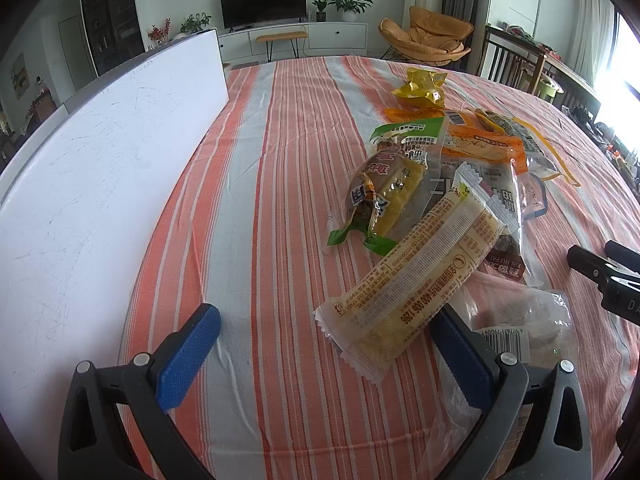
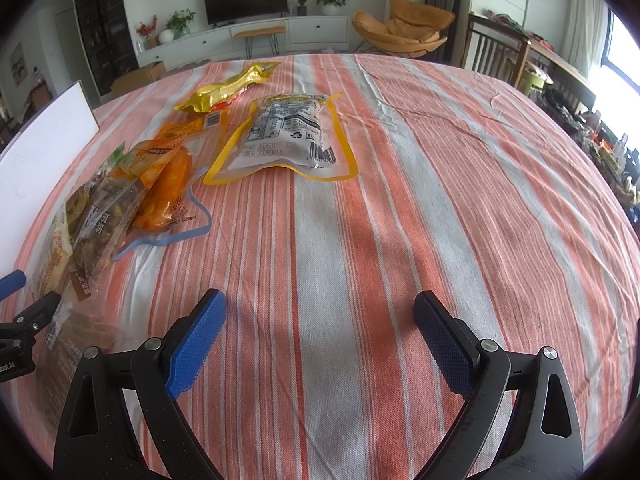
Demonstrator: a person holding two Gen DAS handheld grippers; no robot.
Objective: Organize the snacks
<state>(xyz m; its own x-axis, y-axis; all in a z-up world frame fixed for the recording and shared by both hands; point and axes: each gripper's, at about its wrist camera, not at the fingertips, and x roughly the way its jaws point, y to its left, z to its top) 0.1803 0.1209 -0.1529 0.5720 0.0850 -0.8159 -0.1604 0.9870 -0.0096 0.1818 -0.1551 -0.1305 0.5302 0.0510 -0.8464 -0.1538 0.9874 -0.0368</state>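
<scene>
We are holding the left gripper point(image 1: 320, 344) wide, its jaws flanking the long pale snack packet point(image 1: 412, 284) at lower centre, presumably lining up a grasp. We are keeping the right gripper point(image 2: 320, 340) wide and empty over bare striped tablecloth point(image 2: 440, 200), clear of the snack pile point(image 2: 120, 200) at left.

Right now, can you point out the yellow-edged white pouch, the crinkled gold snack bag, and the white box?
Yellow-edged white pouch point(image 2: 286, 136): right wrist view, on its printed white middle.
Crinkled gold snack bag point(image 2: 224, 90): right wrist view, on its shiny middle.
White box point(image 1: 100, 184): left wrist view, on its flat side wall.
</scene>
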